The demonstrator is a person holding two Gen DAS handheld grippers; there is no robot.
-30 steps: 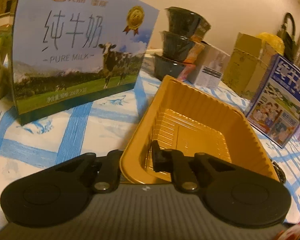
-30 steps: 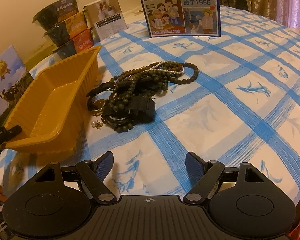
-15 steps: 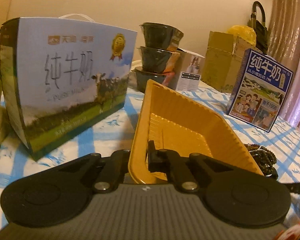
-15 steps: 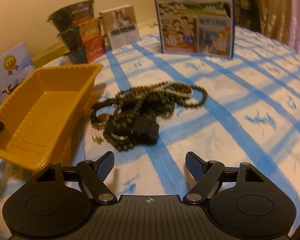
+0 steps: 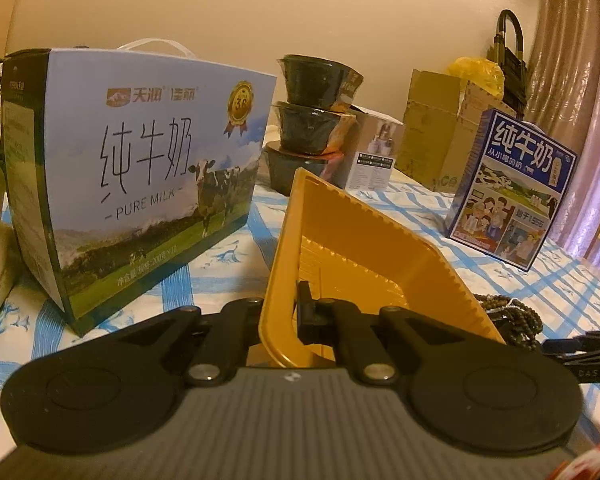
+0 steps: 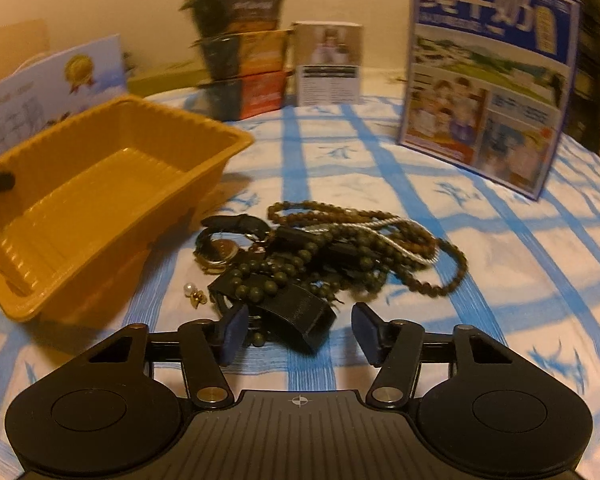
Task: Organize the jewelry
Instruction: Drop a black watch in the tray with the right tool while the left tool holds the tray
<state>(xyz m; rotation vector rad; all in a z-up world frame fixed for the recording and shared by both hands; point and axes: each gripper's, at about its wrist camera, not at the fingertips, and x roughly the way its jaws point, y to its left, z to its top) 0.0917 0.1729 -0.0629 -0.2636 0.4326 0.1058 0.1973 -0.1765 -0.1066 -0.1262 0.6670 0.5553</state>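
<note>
1. Bare checked surface (image 6: 480,280) lies open right of the jewelry pile (image 6: 320,256), up to the blue milk carton (image 6: 488,76).
2. The yellow tray (image 6: 100,200) walls off the pile's left side.
3. Stacked bowls (image 6: 240,52), a small box (image 6: 328,64) and the big milk box (image 5: 140,184) block the back.

A white cloth (image 6: 500,280) is crossed by blue checks. Beside it, an orange-yellow tray (image 6: 100,200) is seen; dark olive beads (image 6: 300,264) and a black band (image 6: 296,312) are heaped.

Yellow ribbed tray (image 6: 100,200) empty, tilted; tangled bead necklaces (image 6: 340,256), watch, pearl earring just beside it.
</note>
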